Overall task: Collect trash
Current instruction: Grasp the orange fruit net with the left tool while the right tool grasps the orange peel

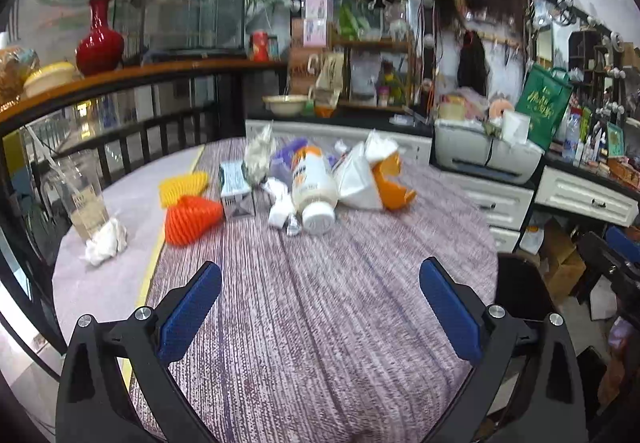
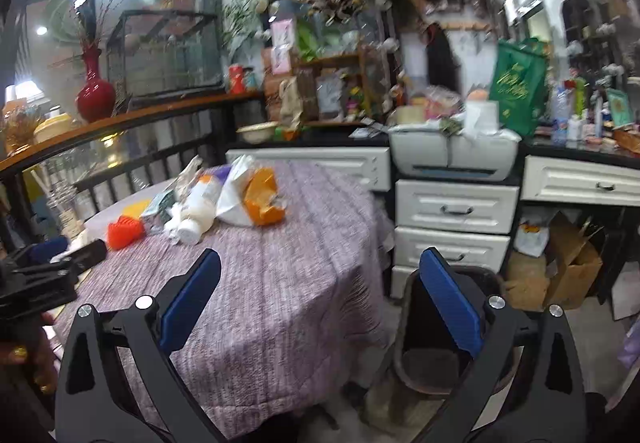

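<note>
1. Here the left gripper (image 1: 320, 307) is hovering over the purple tablecloth (image 1: 320, 343), its blue fingers (image 1: 188, 315) spread wide and holding nothing.
2. The trash is lying in a cluster farther along the table: a white bottle (image 1: 314, 187) on its side, an orange net (image 1: 190, 219), a crumpled tissue (image 1: 106, 241).
3. The right gripper (image 2: 320, 303) is gaping empty too, reaching across the table edge, with the dark bin (image 2: 432, 355) sitting below its right finger.

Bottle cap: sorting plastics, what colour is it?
White cap, clearest in the left wrist view.
</note>
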A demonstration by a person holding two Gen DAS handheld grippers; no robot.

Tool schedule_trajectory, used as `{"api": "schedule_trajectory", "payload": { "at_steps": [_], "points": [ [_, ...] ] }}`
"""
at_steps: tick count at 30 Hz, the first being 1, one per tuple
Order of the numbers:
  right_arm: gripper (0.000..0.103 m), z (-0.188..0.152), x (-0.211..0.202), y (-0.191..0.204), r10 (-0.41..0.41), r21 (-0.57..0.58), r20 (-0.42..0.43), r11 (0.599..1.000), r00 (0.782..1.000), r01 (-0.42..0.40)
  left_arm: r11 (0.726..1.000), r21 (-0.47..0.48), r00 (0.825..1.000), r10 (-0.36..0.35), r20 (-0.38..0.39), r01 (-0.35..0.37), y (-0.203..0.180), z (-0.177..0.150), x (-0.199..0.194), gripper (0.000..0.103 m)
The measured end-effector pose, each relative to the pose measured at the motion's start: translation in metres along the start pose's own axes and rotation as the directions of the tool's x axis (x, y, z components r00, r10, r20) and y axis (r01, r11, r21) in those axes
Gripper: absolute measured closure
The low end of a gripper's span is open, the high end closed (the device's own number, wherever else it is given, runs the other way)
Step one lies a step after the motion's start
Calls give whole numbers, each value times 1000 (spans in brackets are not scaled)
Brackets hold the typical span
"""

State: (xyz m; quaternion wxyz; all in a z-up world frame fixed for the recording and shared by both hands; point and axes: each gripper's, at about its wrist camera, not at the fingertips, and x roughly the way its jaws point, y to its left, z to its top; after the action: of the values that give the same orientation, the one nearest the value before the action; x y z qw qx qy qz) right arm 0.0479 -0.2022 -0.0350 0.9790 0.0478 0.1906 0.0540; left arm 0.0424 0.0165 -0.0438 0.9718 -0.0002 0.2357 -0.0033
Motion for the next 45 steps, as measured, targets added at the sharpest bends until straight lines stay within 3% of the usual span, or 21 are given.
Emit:
{"api": "schedule_trajectory", "payload": {
  "at_steps": [8,12,20,26,29,32,34,37,39,45],
  "points": [
    [5,18,63,35,102,-128,-102,985,990,-115,999,-34,984,13,-176,-19,41,11,48,5],
    [5,24,108,47,123,-148,-224,976,967,-158,998,-35,972,39,-231,-49,69,17,68,5],
    [5,40,163,59,151,-163,-282,966,948,-203,991,-100,958,55,-281,-86,125,44,103,5],
    [5,51,177,67,155,-212,-265,953,952,-215,992,-31,933,103,-345,-122,134,56,146,11],
    [5,55,185,67,166,-216,-277,949,946,-230,992,6,917,120,-381,-127,135,54,163,22],
    [5,59,198,68,163,-240,-292,941,942,-237,990,3,912,129,-389,-139,137,52,167,40],
    [10,61,209,67,154,-246,-311,940,938,-236,990,-4,918,130,-375,-142,140,52,163,56],
    [26,62,228,65,153,-237,-349,940,925,-245,990,-31,922,116,-370,-137,144,55,160,75],
    [36,62,239,66,151,-243,-369,937,917,-252,991,-47,927,100,-362,-125,145,57,157,78],
    [53,60,260,81,141,-306,-382,913,913,-269,991,-76,937,79,-340,-111,144,58,156,81]
  ]
}}
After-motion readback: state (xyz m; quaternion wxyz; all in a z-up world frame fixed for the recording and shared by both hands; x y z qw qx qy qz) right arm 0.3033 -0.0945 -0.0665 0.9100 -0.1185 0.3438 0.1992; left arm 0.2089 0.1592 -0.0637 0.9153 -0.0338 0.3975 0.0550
